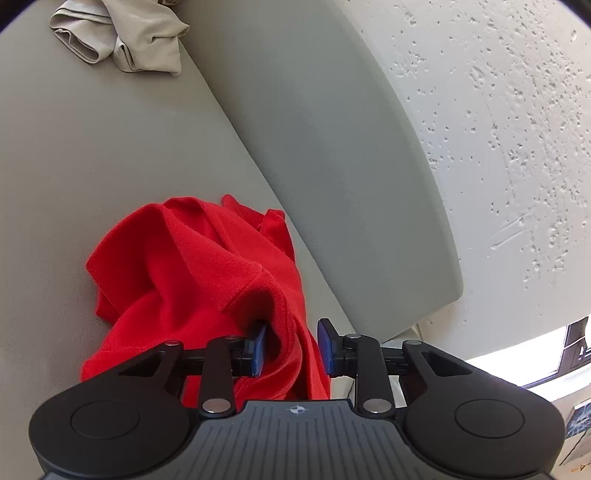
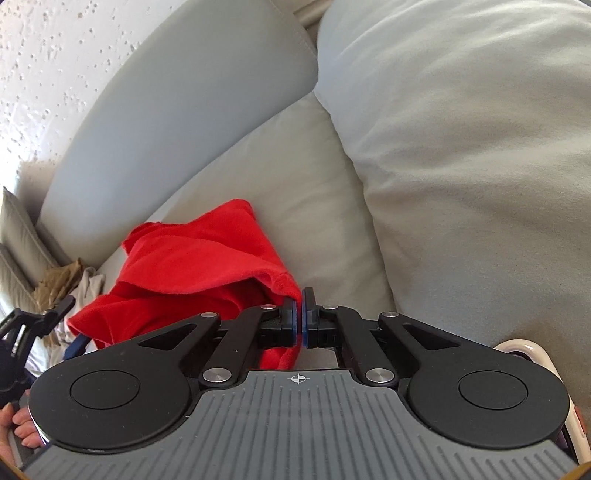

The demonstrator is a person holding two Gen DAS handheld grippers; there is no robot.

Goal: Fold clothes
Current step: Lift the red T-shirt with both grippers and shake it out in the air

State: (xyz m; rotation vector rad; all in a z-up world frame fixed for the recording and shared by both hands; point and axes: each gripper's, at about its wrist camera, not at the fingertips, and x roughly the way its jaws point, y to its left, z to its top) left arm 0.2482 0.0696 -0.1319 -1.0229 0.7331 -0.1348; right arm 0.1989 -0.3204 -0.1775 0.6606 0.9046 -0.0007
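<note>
A crumpled red garment (image 1: 177,266) lies on the grey sofa seat (image 1: 74,166). My left gripper (image 1: 293,326) stands over its near end with a thick fold of the red cloth between the blue pads. The left pad (image 1: 260,349) touches the cloth, while a thin gap shows beside the right pad (image 1: 325,345), so the jaws are open. In the right wrist view the red garment (image 2: 192,258) lies bunched on the seat. My right gripper (image 2: 300,297) is shut on the garment's edge, and cloth hangs below the pads.
A crumpled beige garment (image 1: 122,33) lies farther along the seat. The sofa's back cushion (image 1: 332,147) meets a white textured wall (image 1: 498,110). A large pale cushion (image 2: 461,147) rises right of the right gripper. A person's fingers (image 2: 22,428) show at the lower left.
</note>
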